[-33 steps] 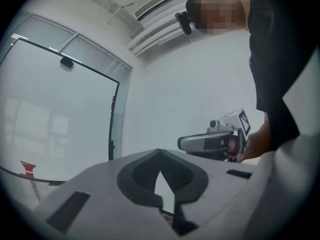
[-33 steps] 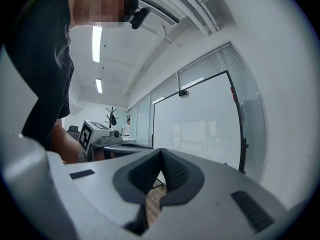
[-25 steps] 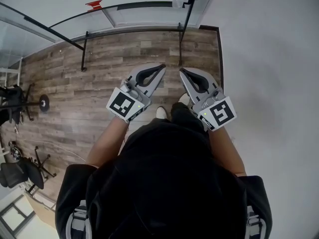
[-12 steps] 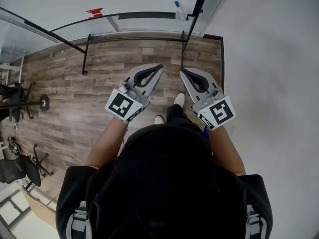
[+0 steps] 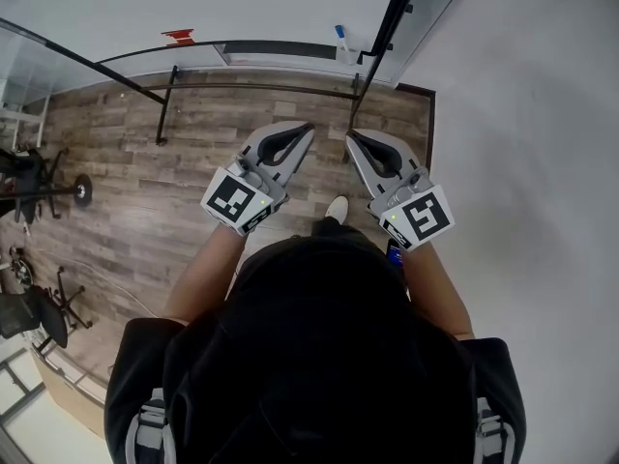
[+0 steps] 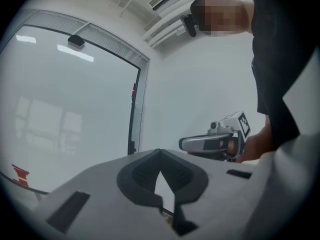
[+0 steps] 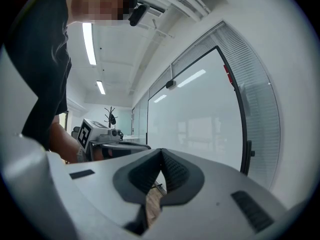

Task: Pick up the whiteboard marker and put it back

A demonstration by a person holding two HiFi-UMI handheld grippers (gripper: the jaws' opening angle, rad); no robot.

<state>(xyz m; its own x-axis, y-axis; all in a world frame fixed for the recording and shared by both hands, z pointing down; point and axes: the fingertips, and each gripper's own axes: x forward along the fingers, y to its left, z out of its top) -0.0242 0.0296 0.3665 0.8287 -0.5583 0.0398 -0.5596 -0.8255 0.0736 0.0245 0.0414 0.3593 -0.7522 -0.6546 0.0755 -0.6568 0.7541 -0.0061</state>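
A white marker with a blue cap (image 5: 341,43) stands at the right end of the whiteboard's tray (image 5: 280,49), ahead of both grippers. My left gripper (image 5: 309,127) and right gripper (image 5: 350,135) are held side by side at waist height over the wood floor, both shut with nothing between the jaws. In the left gripper view the jaws (image 6: 160,152) meet at the tips and face the whiteboard (image 6: 70,109); the right gripper (image 6: 215,141) shows beside them. The right gripper view shows shut jaws (image 7: 161,151) and the left gripper (image 7: 107,134).
The whiteboard (image 5: 193,3) stands on black legs (image 5: 164,104) against the far wall, with a red item (image 5: 180,37) on it at the left. A white wall (image 5: 522,162) runs along the right. A coat stand (image 5: 48,187) and an office chair (image 5: 29,312) are at the left.
The person has stepped forward; the whiteboard and its marker have come a little nearer. Both grippers stay shut and side by side.
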